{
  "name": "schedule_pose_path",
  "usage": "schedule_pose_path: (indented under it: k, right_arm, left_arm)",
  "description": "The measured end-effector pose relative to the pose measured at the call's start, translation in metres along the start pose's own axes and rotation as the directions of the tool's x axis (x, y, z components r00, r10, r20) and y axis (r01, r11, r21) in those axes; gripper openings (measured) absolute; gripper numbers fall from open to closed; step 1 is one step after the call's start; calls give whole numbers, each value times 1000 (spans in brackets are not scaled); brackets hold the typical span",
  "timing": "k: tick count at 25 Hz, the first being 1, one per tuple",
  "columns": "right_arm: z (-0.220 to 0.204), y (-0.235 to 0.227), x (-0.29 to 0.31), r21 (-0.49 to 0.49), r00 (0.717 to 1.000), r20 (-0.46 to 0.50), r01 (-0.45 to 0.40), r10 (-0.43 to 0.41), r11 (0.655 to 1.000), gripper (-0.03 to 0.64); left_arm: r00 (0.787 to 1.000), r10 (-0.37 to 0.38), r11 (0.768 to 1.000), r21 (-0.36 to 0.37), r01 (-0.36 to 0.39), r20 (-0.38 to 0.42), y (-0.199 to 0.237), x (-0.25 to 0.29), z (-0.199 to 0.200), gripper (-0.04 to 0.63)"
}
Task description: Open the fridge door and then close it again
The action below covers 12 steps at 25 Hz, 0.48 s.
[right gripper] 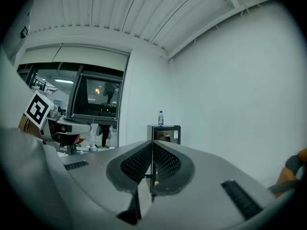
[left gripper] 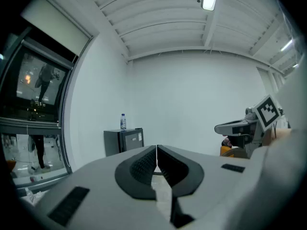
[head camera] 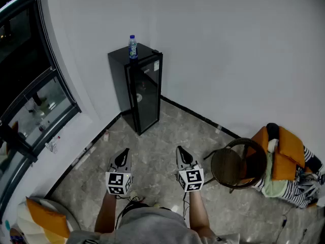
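Fridge [head camera: 144,93] with bottle [head camera: 132,47] on top

A water bottle [head camera: 133,47] stands upright; a round table [head camera: 238,164] sits beside orange cushions [head camera: 289,146].

Black fridge [head camera: 137,88], blue-capped bottle [head camera: 133,47], grey marbled floor [head camera: 162,141], orange cushion [head camera: 290,145], white walls [head camera: 228,44]

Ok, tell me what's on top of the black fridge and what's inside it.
One water bottle stands upright on top of the fridge; nothing else shows there. The door is shut, and its dark front hides whatever is inside.
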State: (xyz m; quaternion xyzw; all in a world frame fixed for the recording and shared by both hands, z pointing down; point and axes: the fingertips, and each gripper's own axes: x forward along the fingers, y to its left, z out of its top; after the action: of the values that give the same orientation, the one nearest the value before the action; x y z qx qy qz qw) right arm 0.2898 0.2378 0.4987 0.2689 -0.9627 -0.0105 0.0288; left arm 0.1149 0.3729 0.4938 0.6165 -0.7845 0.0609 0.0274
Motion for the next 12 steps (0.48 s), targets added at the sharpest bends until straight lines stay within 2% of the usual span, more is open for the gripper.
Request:
schedule_pose_path:
  k: [12]
  right_arm:
    - [-4, -7, 25, 17, 1000, 7, -25, 25, 1000, 26]
  left_arm:
    - [1000, 21, 1000, 9, -21, 4, 14, 26, 3, 9]
